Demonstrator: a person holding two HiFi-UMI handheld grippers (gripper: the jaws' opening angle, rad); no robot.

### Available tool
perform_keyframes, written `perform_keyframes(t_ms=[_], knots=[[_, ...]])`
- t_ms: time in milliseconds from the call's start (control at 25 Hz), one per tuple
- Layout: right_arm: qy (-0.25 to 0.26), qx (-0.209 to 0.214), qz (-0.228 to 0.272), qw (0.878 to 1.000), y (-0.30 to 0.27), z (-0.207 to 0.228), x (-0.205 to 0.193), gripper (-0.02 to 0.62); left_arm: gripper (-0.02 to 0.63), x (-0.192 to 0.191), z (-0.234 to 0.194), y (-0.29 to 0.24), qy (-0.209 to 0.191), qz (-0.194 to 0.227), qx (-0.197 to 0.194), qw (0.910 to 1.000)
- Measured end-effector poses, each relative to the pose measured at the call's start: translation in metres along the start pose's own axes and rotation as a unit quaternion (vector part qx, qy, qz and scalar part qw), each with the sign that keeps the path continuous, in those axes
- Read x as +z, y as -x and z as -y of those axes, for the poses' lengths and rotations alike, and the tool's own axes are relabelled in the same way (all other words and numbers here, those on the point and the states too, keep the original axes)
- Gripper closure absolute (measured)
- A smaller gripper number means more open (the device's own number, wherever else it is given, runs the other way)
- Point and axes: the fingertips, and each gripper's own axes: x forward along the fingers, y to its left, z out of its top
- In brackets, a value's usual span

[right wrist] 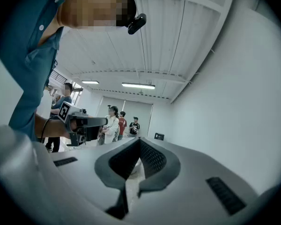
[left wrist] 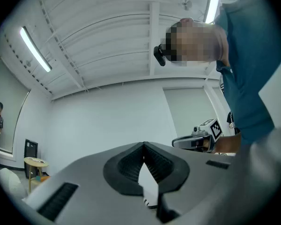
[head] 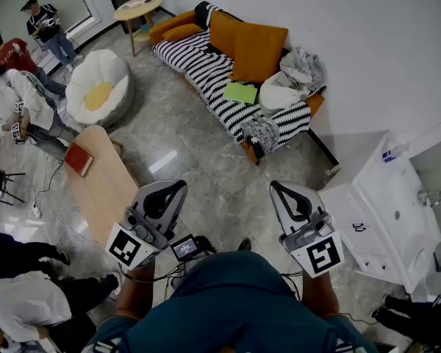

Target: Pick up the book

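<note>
Bright, even ceiling-strip light; fisheye-warped, dark-vignetted gripper views.

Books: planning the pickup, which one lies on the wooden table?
The red book, near the far end of the wooden table; the green book lies on the striped sofa instead.

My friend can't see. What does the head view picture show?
A person in a teal shirt holds a left hand-held gripper and right hand-held gripper, both shut and empty. A red book lies on a wooden table at left; a striped sofa stands ahead.
</note>
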Motion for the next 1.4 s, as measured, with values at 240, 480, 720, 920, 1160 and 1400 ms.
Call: perform_keyframes(t_ms=[240,480,720,920,1160,1400], knots=[[0.001,0.001,0.0,1.0,0.001,-0.001,-0.001,0.583,0.603,-0.002,0.003,0.0,0.007,-0.014,0.0,0.9999],[-0.001,-0.001,0.001,1.0,0.002,-0.001,0.001,0.583,0.603,-0.001,0.0,0.002,0.0,-0.015,0.006,0.9999],[-0.017,0.005,0.01,1.0,0.001,-0.005,0.003,0.583,0.603,0.0,0.003,0.003,0.007,-0.014,-0.004,0.9999],[-0.028,-0.002,0.01,1.0,0.003,-0.004,0.0,0.583,0.603,-0.004,0.004,0.005,0.007,-0.023,-0.001,0.9997],[-0.026,-0.008,0.011,1.0,0.004,-0.006,0.002,0.583,0.603,0.0,0.006,0.009,0.009,-0.011,-0.008,0.9999],[-0.028,-0.009,0.012,1.0,0.004,-0.008,0.004,0.583,0.603,-0.002,0.006,0.013,0.011,-0.024,-0.005,0.9996]])
